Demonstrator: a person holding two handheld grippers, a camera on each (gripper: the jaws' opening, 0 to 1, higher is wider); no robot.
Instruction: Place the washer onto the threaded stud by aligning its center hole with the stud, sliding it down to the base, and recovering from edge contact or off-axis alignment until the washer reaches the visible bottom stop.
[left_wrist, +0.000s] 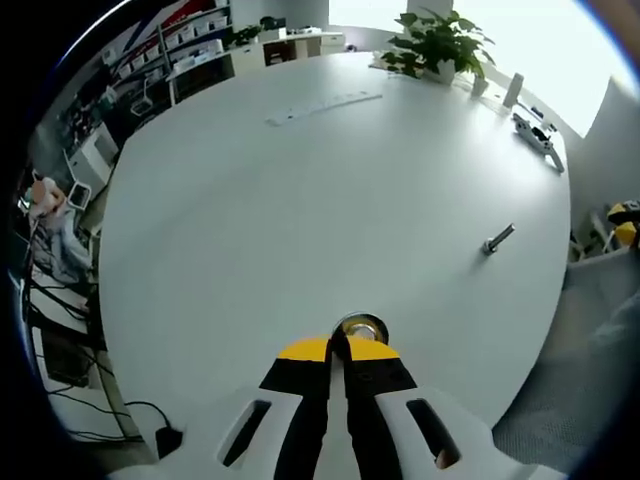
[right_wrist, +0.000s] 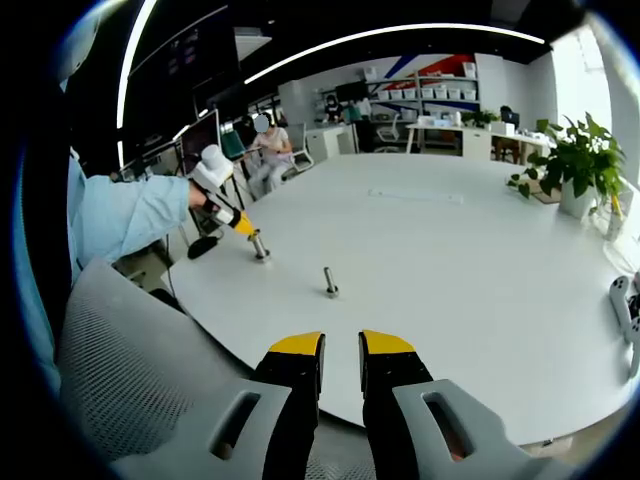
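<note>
So the tabletop (left_wrist: 300, 230) is a big rounded white slab, smooth and matte, with a plain curved edge. On it there's 1 threaded stud (right_wrist: 330, 283), a short grey metal bolt standing upright on its head; in the left gripper view it's off to the right (left_wrist: 498, 240) and well apart from that gripper.

The washer (left_wrist: 360, 327) is a shiny metal ring, round with a dark center, sitting on the tabletop right at the tips of the left gripper (left_wrist: 340, 350). Its jaws are black with yellow tips, and they're pinched nearly together on the near rim of the washer, so it looks like it has hold of it. In the right gripper view that same gripper (right_wrist: 252, 240) is tilted tip-down to the tabletop, held by a person's hand coming out of a light blue sleeve (right_wrist: 125, 215), and it's near the stud but not touching.

The right gripper (right_wrist: 341, 345) has the same black and yellow jaws on a white plastic body, and they sit apart with a clear gap and nothing between them, hovering over the near edge of the tabletop.

Other stuff: 1 leafy green potted plant (right_wrist: 580, 160) at the far side, and a grey mesh chair back (right_wrist: 130, 370) with a fine woven texture
</note>
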